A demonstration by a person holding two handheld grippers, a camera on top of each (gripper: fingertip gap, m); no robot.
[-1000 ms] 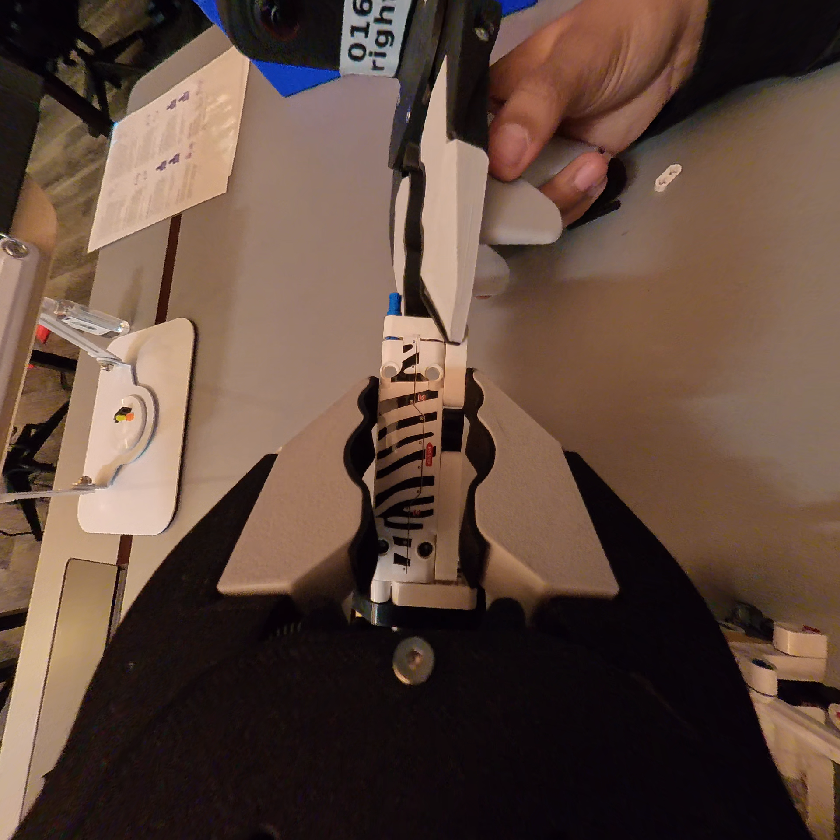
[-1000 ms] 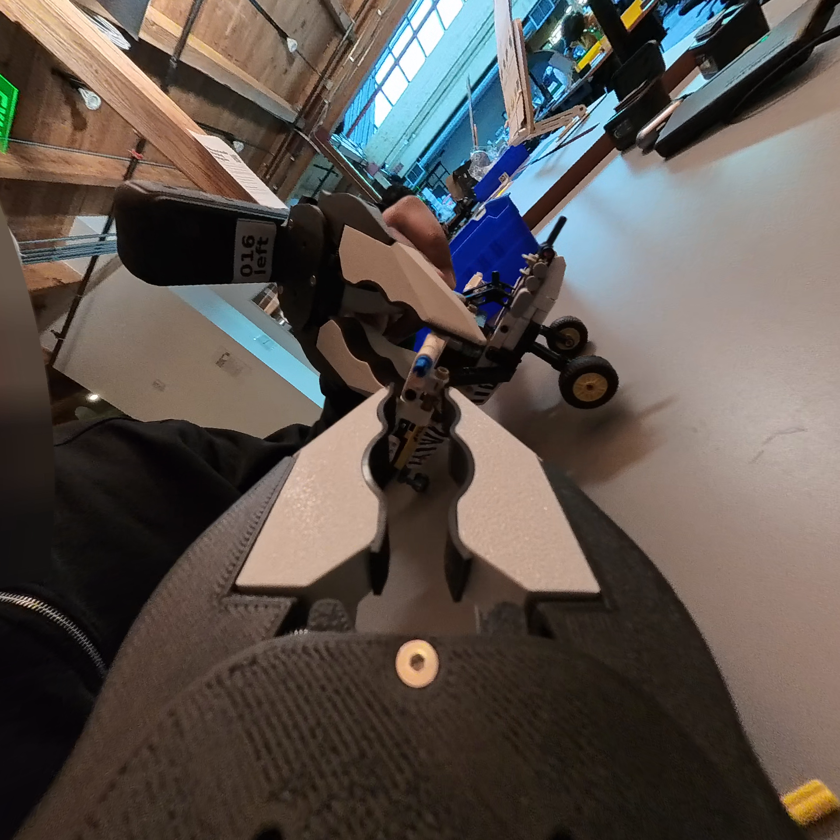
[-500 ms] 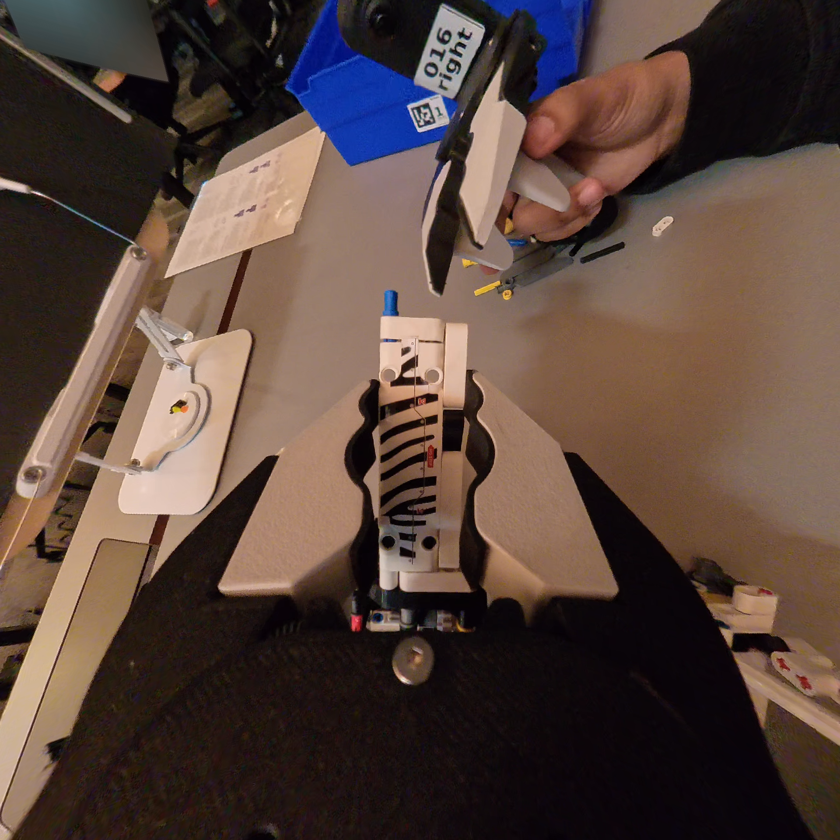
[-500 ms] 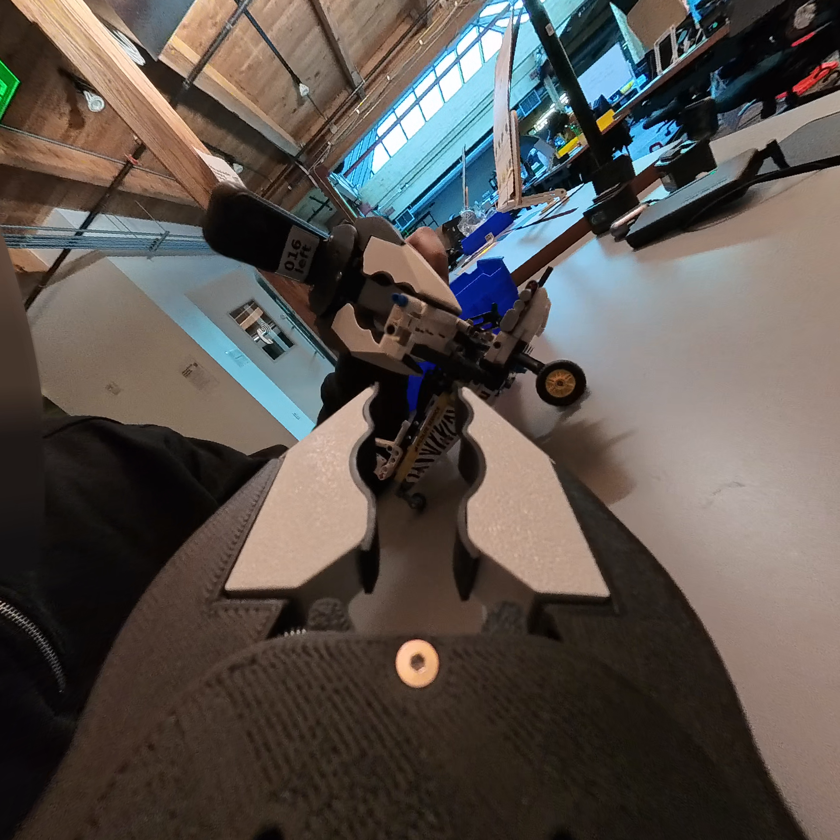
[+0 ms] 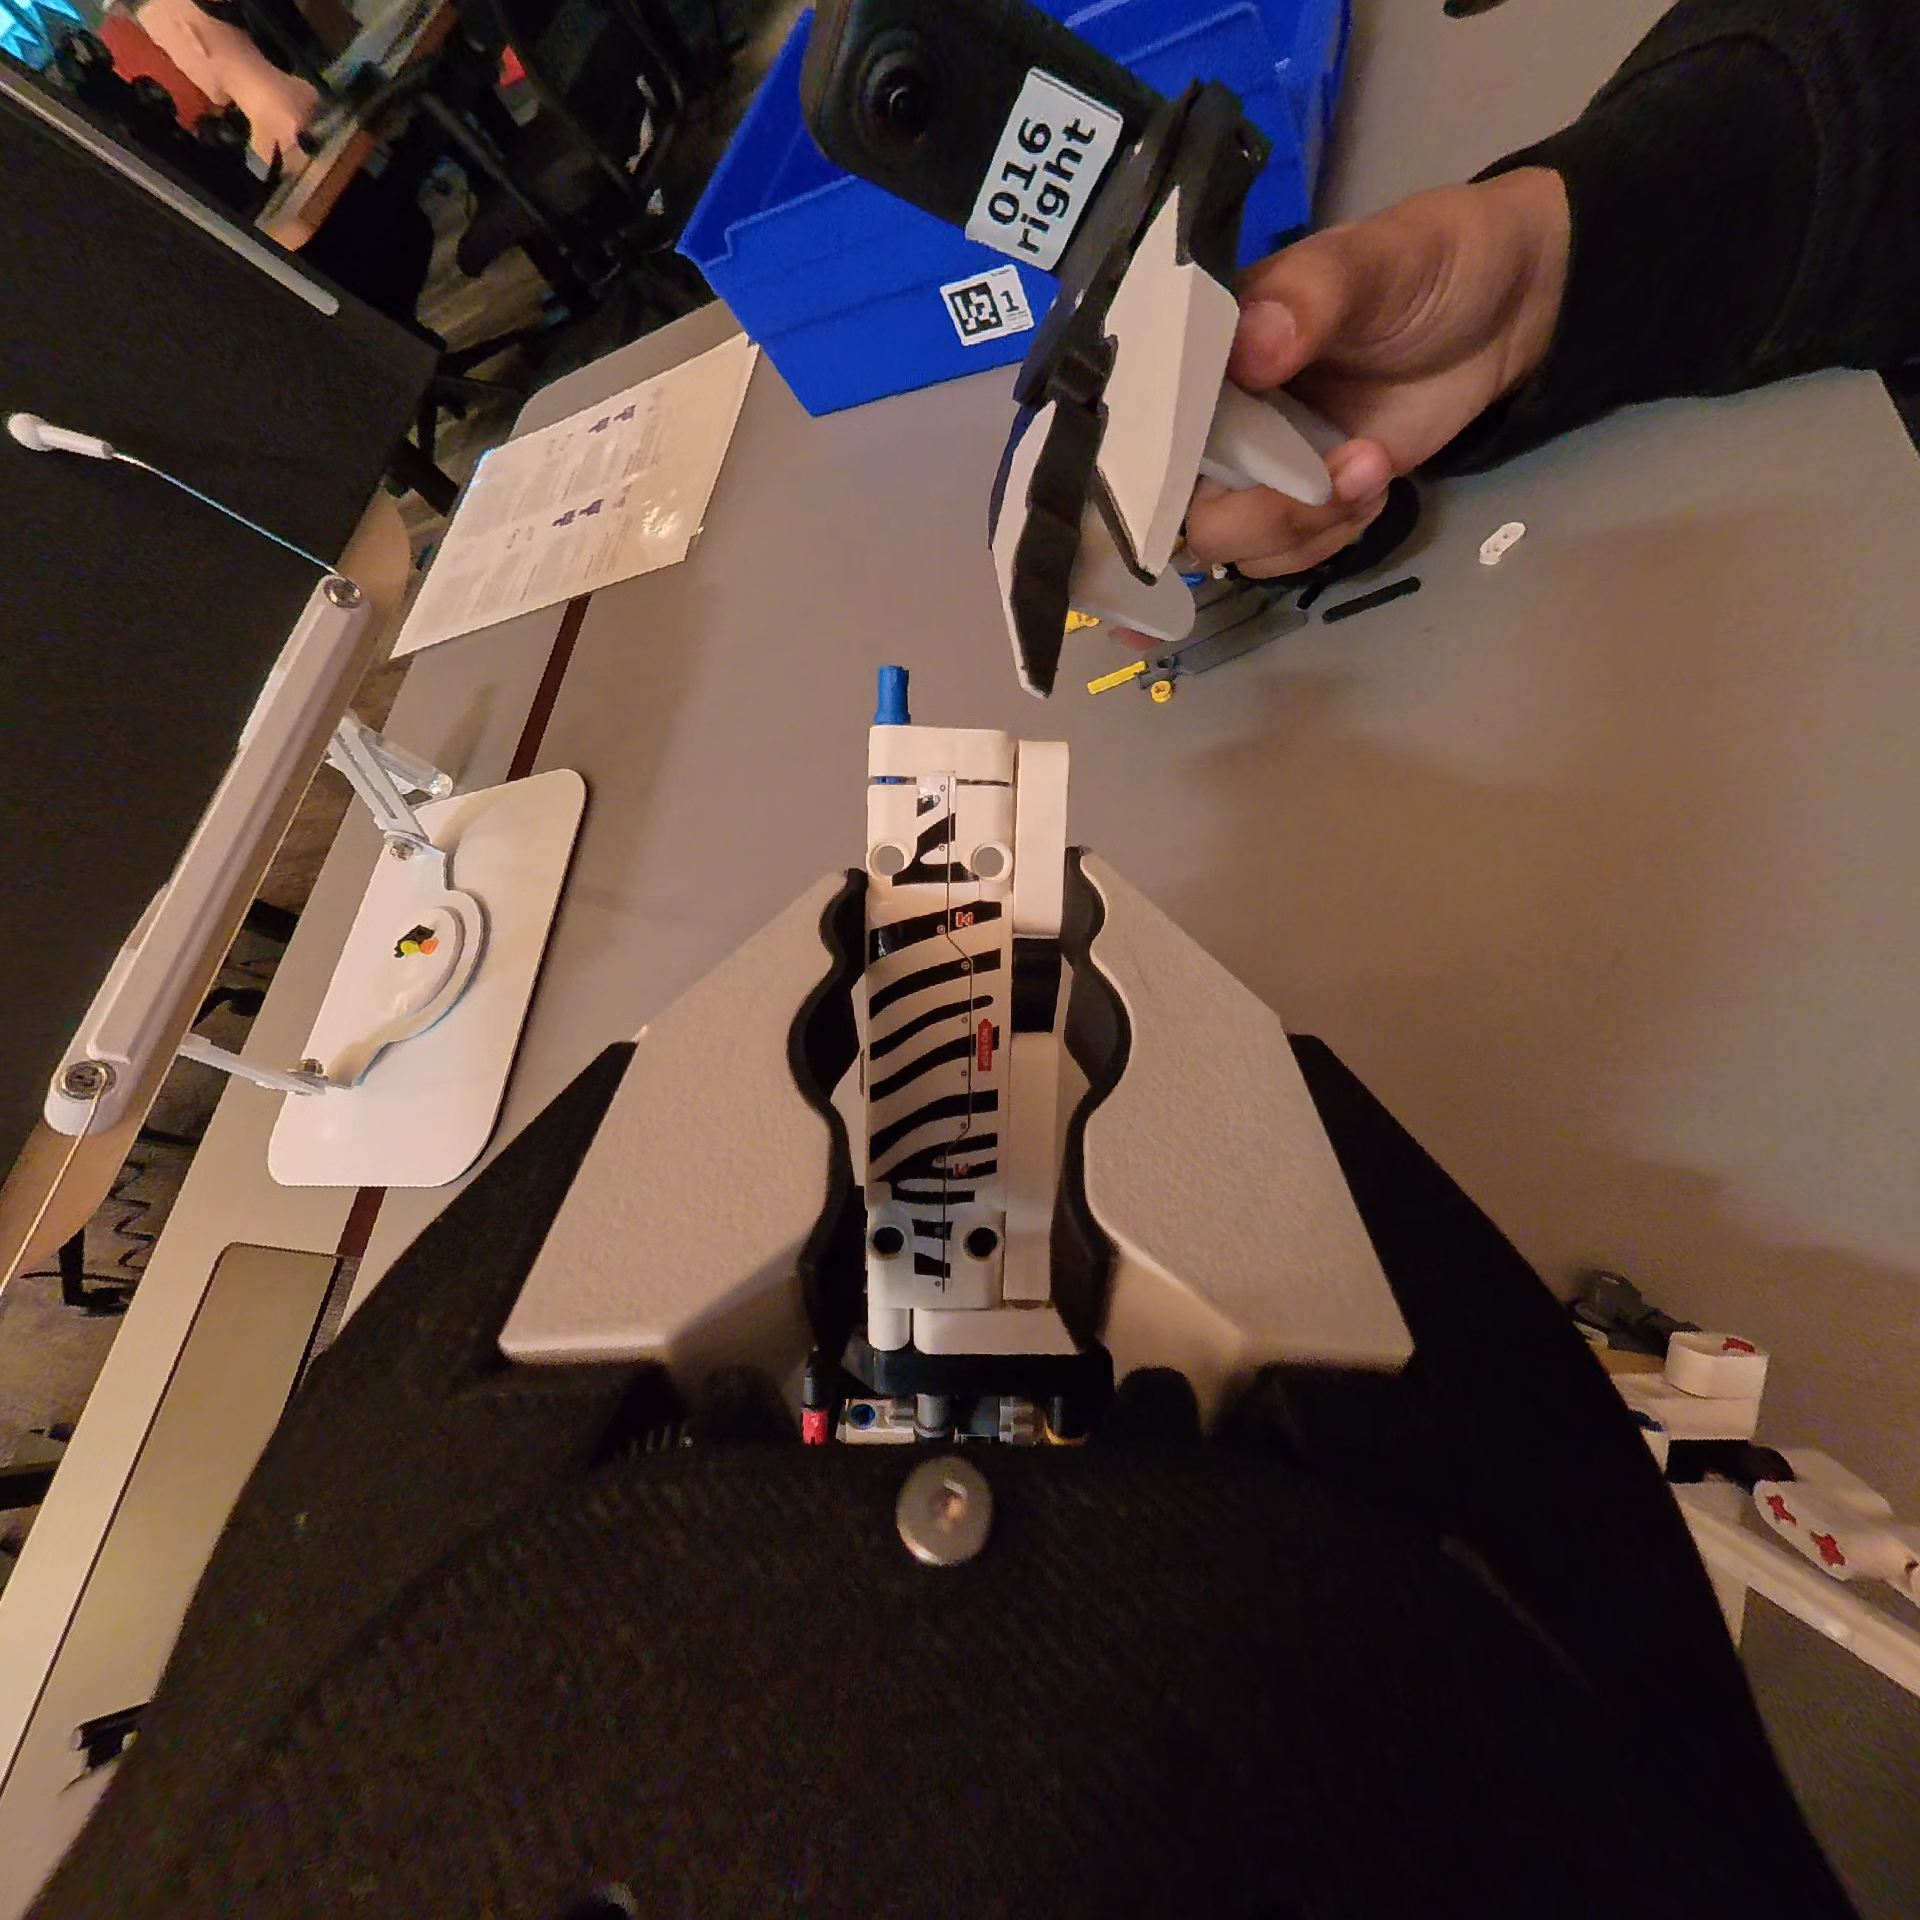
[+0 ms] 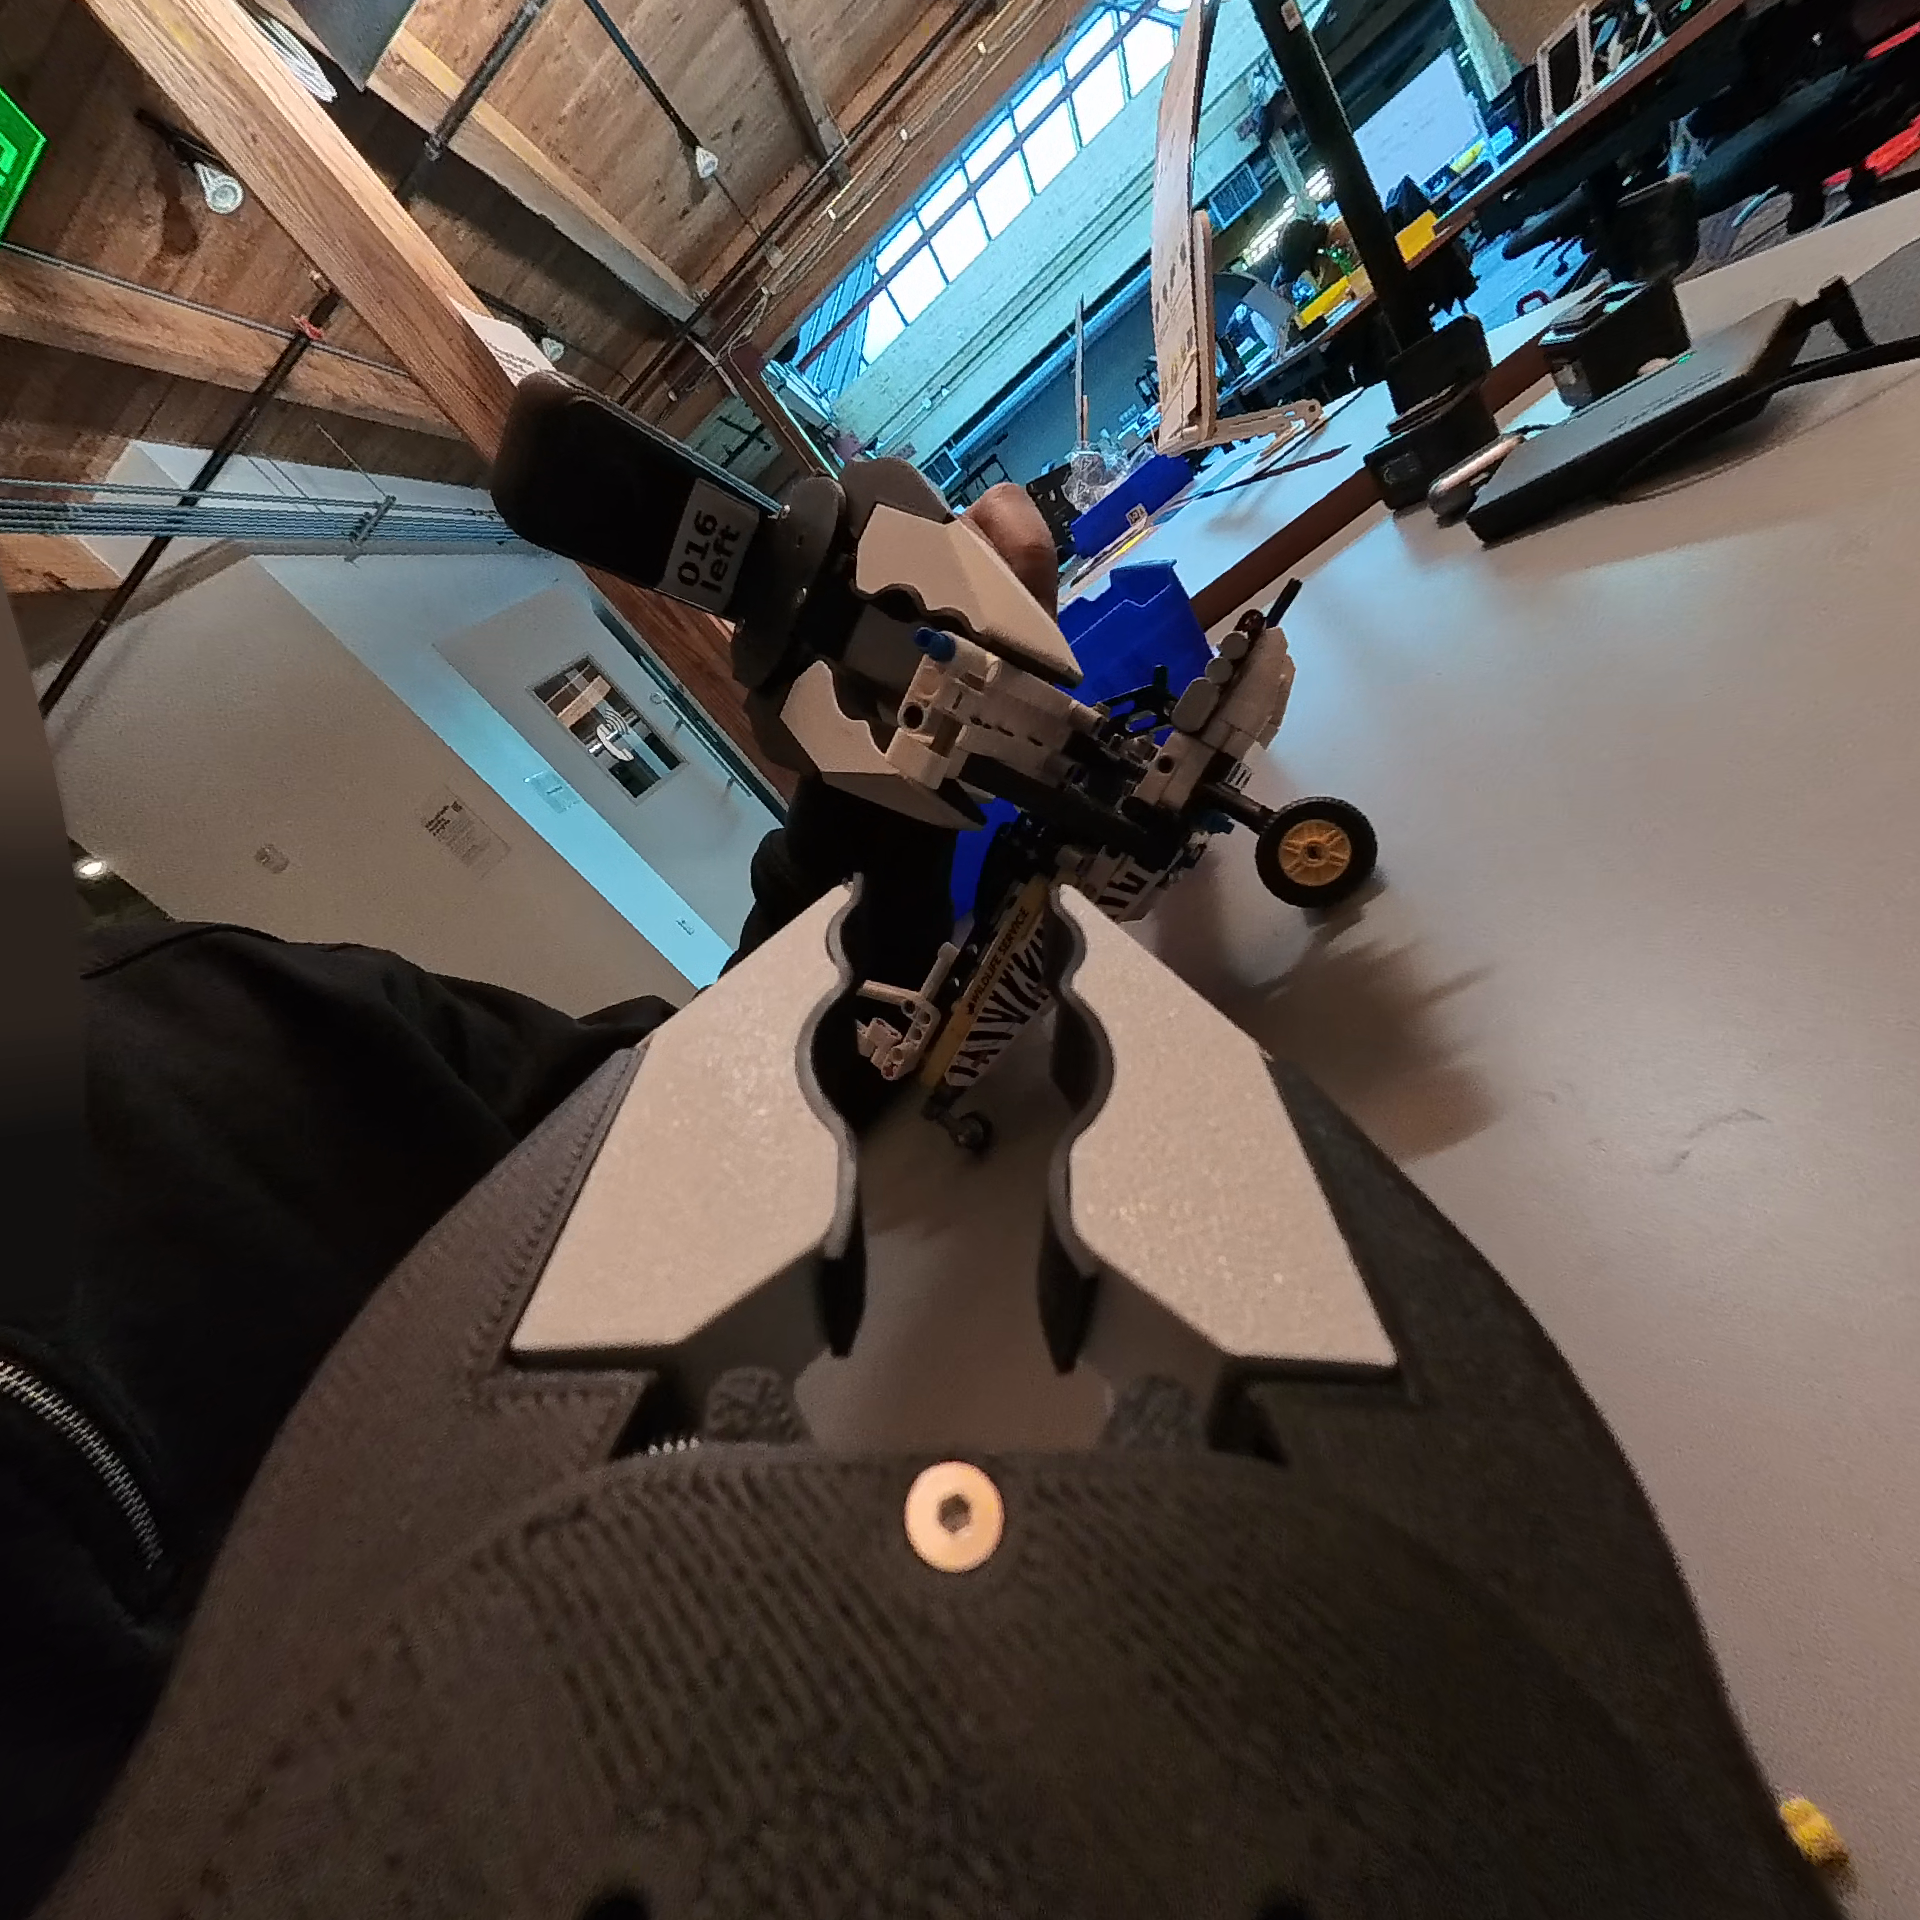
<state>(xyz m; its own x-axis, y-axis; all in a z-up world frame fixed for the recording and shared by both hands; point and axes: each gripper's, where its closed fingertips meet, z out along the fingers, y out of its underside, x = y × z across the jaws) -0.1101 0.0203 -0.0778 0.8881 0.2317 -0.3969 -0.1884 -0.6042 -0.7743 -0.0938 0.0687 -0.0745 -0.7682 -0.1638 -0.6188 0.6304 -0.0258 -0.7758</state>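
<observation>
1. Right now your left gripper [image 5: 961, 883] is clamped on the white brick-built model [image 5: 940, 1039], both grey textured fingers [image 5: 727, 1122] pressing its flanks; the model's smooth top panel carries black zebra stripes, and a blue peg [image 5: 891, 694] sticks out past its far end.
2. Seen from the right wrist view, that same model [image 6: 1091, 748] hangs above the table, a black tyre on a yellow hub [image 6: 1314, 852] trailing at its far end just over the surface.
3. Your right gripper [image 6: 951, 914] stands parted with nothing between its pads; the model shows beyond the tips, apart from them. In the left wrist view its tips [image 5: 1039, 665] hover just beyond the blue peg.
4. Under both lies a matte grey table [image 5: 1455, 935], smooth and flat.
5. Small loose parts [image 5: 1195, 655] lie near your right hand [image 5: 1382, 384], with a little white link [image 5: 1501, 540] further right.
6. A blue plastic bin [image 5: 831, 270] sits at the far edge, a printed sheet [image 5: 592, 509] beside it, and a white stand base [image 5: 416, 997] to the left.
7. Open table stretches to the right of the model.
</observation>
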